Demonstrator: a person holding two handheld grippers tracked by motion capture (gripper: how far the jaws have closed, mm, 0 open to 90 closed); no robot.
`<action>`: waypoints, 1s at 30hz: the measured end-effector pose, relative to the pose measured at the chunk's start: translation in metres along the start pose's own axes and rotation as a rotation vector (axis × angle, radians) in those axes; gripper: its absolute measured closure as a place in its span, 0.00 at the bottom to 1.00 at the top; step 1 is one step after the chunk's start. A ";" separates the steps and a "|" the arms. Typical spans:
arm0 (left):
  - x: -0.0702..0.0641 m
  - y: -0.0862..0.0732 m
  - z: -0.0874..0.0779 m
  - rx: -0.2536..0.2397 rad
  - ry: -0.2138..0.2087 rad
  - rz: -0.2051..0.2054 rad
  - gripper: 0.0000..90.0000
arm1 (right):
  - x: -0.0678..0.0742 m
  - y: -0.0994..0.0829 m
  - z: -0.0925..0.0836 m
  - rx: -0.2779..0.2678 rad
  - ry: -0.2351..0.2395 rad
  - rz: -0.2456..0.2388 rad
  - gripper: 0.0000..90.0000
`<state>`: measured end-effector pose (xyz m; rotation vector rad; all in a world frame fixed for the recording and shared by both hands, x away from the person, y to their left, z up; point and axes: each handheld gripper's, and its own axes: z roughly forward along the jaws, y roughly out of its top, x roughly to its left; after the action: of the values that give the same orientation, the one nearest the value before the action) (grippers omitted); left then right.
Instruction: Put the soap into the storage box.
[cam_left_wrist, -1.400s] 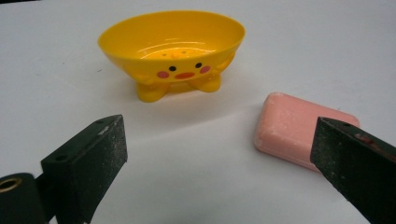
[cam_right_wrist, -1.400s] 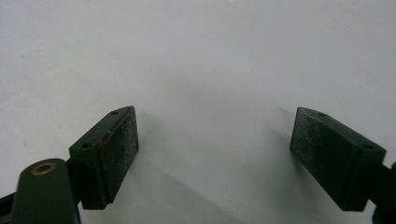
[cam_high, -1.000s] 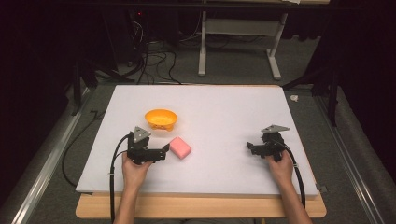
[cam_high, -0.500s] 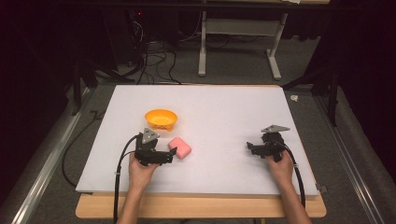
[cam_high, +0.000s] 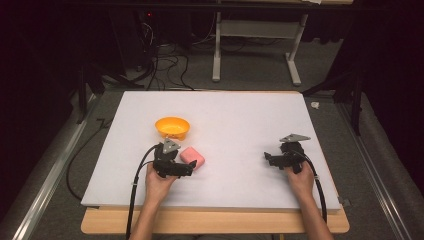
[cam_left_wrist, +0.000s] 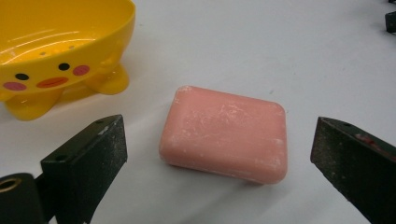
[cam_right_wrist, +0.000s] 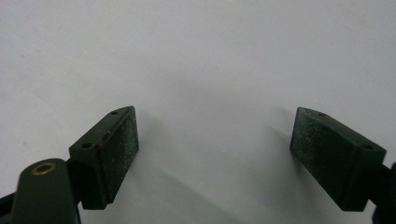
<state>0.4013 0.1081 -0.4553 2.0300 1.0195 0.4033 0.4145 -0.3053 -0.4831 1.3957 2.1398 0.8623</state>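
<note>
Soap (cam_left_wrist: 224, 134) lies on the worktop (cam_high: 240, 120) beside the bowl (cam_left_wrist: 56, 46), between the left hand-held gripper's (cam_left_wrist: 219, 163) parted jaws. Grasping seems underway; next, close squarely. Right hand-held gripper (cam_right_wrist: 215, 154) rests apart, empty.

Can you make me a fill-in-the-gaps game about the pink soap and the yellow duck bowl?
1. The soap lies flat on the white ____.
2. The left tongs are ____, one jaw on each side of the soap.
3. The face painted on the yellow bowl is a ____.
4. The right tongs hold ____.

Missing words: board; open; duck; nothing
</note>
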 end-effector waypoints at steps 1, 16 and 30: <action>0.000 0.000 0.000 0.000 0.000 0.000 0.05 | 0.000 0.000 0.000 0.000 0.000 0.000 0.18; -0.003 -0.001 0.018 0.036 0.008 0.016 0.05 | 0.000 0.000 0.000 0.000 0.000 0.000 0.18; -0.007 -0.002 0.033 0.078 0.003 0.037 0.05 | 0.000 0.000 0.000 -0.002 -0.001 0.000 0.18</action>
<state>0.4154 0.0865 -0.4769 2.1212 1.0150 0.3911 0.4145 -0.3052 -0.4832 1.3948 2.1375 0.8630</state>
